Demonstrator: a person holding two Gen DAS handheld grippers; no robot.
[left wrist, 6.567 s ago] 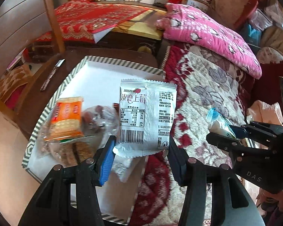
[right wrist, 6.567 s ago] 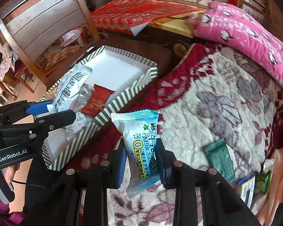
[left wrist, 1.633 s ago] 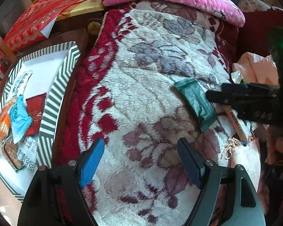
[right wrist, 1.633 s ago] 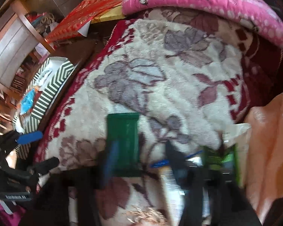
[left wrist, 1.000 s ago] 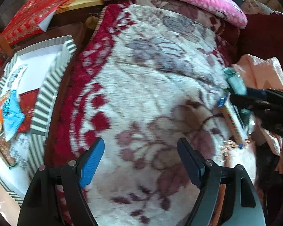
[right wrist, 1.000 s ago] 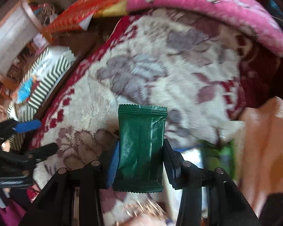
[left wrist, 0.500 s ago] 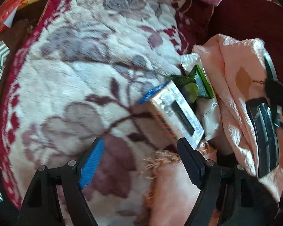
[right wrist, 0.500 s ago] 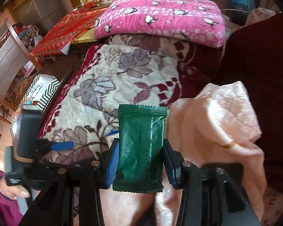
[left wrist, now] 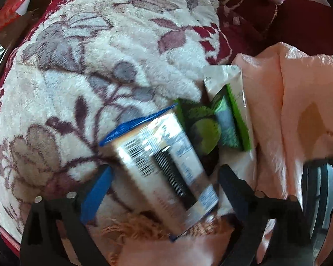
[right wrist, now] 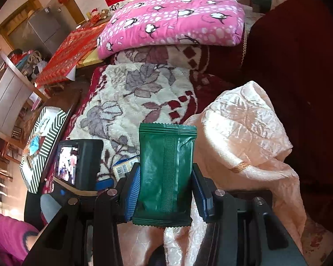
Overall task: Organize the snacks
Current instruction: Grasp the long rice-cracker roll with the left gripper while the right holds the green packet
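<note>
The right tool (right wrist: 164, 190) was clamped on a green packet (right wrist: 166, 173). Only the left view showed the left tool (left wrist: 164, 184) opening over a silver pack (left wrist: 164, 166), pads clear of it.

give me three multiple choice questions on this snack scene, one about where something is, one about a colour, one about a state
1. Where is the striped tray in the right wrist view?
A. far left, beside the floral blanket
B. on the pink quilt
C. on the peach cloth

2. What colour is the packet in the right gripper?
A. orange
B. dark green
C. white

3. How is the left gripper?
A. shut on the barcode packet
B. shut on nothing
C. jaws apart, astride the barcode packet

Answers:
1 A: the striped tray sits at the left edge of the floral blanket.
2 B: the right gripper clamps a dark green packet.
3 C: the left gripper is opening, its fingers either side of the barcode packet, not pressing it.
</note>
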